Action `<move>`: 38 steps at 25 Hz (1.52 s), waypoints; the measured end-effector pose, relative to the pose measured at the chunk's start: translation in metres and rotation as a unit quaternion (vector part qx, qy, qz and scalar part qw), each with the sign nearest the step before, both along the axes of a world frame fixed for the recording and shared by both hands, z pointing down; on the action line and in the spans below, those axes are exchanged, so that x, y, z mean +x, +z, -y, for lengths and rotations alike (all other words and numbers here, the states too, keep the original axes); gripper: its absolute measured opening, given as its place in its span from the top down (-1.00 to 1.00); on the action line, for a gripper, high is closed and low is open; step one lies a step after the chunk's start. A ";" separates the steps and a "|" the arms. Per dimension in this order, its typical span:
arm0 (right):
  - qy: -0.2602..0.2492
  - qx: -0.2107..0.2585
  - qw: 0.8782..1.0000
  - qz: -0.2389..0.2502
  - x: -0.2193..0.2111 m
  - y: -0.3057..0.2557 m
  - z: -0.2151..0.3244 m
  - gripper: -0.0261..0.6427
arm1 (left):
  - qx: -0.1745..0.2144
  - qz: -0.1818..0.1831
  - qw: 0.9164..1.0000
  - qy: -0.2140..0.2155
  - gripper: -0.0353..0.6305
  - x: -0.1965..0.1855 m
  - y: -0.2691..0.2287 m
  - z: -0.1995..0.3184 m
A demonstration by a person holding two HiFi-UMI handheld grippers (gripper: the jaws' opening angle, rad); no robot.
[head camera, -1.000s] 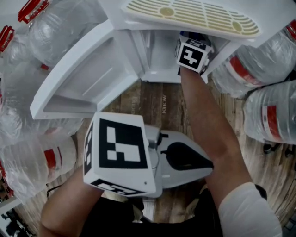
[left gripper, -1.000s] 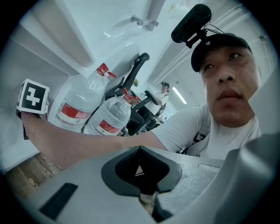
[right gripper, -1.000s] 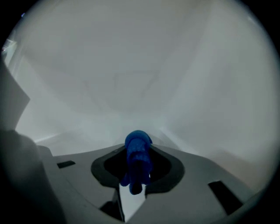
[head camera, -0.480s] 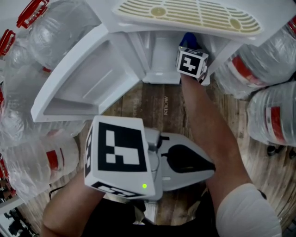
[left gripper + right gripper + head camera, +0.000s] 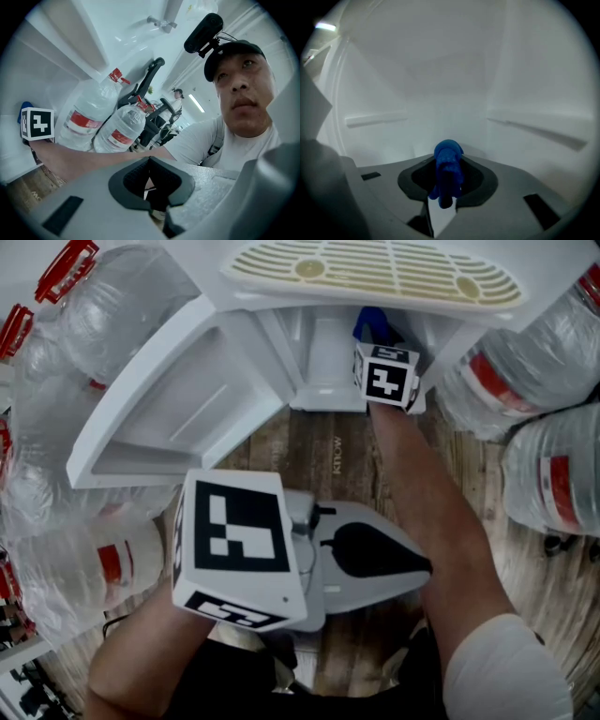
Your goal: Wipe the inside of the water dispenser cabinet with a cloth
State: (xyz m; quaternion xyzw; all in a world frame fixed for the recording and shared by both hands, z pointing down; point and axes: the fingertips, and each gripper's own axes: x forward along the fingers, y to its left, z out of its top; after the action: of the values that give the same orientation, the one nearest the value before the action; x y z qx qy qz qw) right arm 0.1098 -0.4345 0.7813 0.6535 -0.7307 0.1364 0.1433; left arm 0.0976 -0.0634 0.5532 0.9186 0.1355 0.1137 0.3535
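The white water dispenser cabinet [image 5: 323,352] stands with its door [image 5: 178,409] swung wide to the left. My right gripper [image 5: 382,351] reaches into the cabinet's right side, shut on a bunched blue cloth [image 5: 374,323]. In the right gripper view the cloth [image 5: 448,169] sticks out between the jaws of the right gripper [image 5: 446,187], facing the white back wall [image 5: 440,89] and its side ledges. My left gripper [image 5: 361,554] hangs low near my body, outside the cabinet. In the left gripper view the left gripper [image 5: 150,180] is shut on nothing and points back at the person.
Large water jugs [image 5: 534,381] with red labels crowd the right side, and more jugs [image 5: 84,559] lie at the left by the door. A cream drip grille [image 5: 375,273] tops the dispenser. Wooden floor [image 5: 328,451] lies in front.
The right gripper's marker cube has shifted slightly toward the cabinet's front edge, and the blue cloth has come into view beyond it. The left gripper has barely moved.
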 end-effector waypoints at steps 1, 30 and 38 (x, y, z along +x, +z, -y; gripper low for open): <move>-0.012 0.011 1.000 -0.004 -0.006 -0.006 0.001 0.64 | 0.000 0.000 1.000 0.000 0.89 0.000 0.000 0.000; -0.236 0.040 0.971 0.010 -0.121 0.004 -0.026 0.62 | -0.004 0.003 1.000 -0.010 0.89 -0.008 0.005 0.009; -0.275 0.070 0.959 0.015 -0.122 -0.015 -0.061 0.63 | -0.007 0.010 1.000 -0.007 0.89 -0.007 0.012 0.010</move>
State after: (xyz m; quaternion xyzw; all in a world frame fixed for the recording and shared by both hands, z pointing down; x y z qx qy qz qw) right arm -0.0124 -0.3730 0.7667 0.4335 -0.8921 0.0496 0.1179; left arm 0.0906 -0.0733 0.5652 0.9159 0.1266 0.1197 0.3617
